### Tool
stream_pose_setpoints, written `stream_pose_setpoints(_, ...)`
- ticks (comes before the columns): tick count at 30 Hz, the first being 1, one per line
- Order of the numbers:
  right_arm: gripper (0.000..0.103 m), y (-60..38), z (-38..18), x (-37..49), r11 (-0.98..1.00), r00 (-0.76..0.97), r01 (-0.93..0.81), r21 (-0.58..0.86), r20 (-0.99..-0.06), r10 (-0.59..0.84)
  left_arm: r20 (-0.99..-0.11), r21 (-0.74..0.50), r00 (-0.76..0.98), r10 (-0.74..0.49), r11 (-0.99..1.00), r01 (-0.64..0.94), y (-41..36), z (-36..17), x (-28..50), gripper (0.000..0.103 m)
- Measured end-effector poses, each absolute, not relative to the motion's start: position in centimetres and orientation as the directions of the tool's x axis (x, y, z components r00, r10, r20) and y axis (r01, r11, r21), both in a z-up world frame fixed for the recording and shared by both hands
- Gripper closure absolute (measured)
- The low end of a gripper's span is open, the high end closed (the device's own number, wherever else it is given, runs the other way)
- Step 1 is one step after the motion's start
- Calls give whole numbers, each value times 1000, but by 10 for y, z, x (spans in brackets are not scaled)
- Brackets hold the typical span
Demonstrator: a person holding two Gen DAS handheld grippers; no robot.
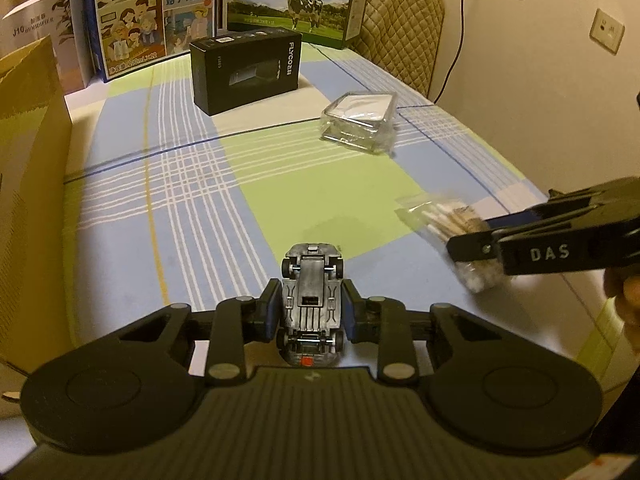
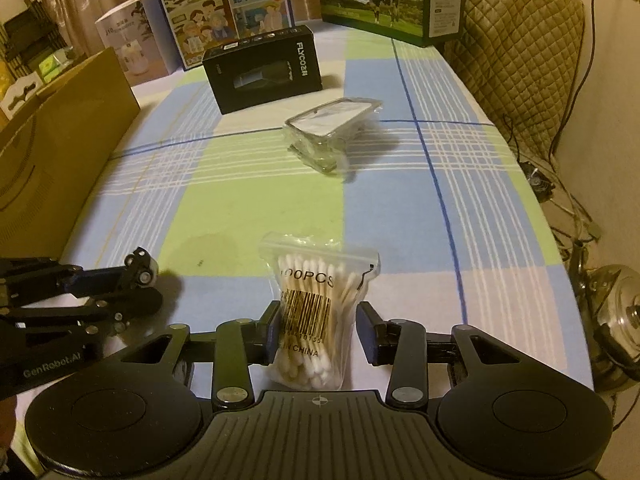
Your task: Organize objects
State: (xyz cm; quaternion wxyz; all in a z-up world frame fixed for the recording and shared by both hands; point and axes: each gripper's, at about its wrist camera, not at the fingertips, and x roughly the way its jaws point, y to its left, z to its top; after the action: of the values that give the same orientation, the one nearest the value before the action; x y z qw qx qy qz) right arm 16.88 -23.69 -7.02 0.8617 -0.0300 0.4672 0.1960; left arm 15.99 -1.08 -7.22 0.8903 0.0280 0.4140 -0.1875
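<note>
Checked blue-green-white tablecloth [image 2: 256, 184] covers the table, wall with sockets to the right. Far end: two milk cartons [image 2: 224, 12] upright, black FLYCO box [image 2: 264, 70] lying in front of them, clear plastic box [image 2: 332, 136] nearer mid-table, well apart from both grippers. Brown cardboard box [image 1: 32, 184] along the left edge.

Left gripper [image 1: 311, 308] clamped on toy car [image 1: 313, 300], underside up (wheels and chassis face the camera), nose pointing away.

Right gripper [image 2: 318, 330] straddles a bag of cotton swabs [image 2: 316, 312] marked 100PCS; left pad touches the bag, right pad stands just off it, jaws not fully pressed in. Bag blurred in the left wrist view. Both grippers near the table's front edge, side by side.
</note>
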Motion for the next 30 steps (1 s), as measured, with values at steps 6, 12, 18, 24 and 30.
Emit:
stream_pose_setpoints(6, 58, -229, -72, 169, 921, 505, -377, 99, -811, 294, -736, -118, 595, -325, 926, 360, -14, -68, 159, 77)
stream_pose_setpoints(12, 35, -221, -75, 168, 916, 506, -390, 94, -810, 298, -729, -124, 602, -325, 928, 351, -10, -66, 160, 77)
stream_pose_setpoints(18, 35, -211, -77, 168, 904, 515, -424, 60, -805, 295, -722, -130, 611, -324, 931, 340, -8, -65, 162, 77)
stream_pose_setpoints(24, 57, -204, -79, 163, 887, 524, -462, 1, -806, 274, -721, -134, 613, -323, 933, 334, -6, -65, 162, 77)
stream_pose_setpoints(30, 82, -206, -75, 166, 897, 521, -441, 27, -806, 280, -718, -135, 613, -330, 930, 343, -8, -63, 162, 77)
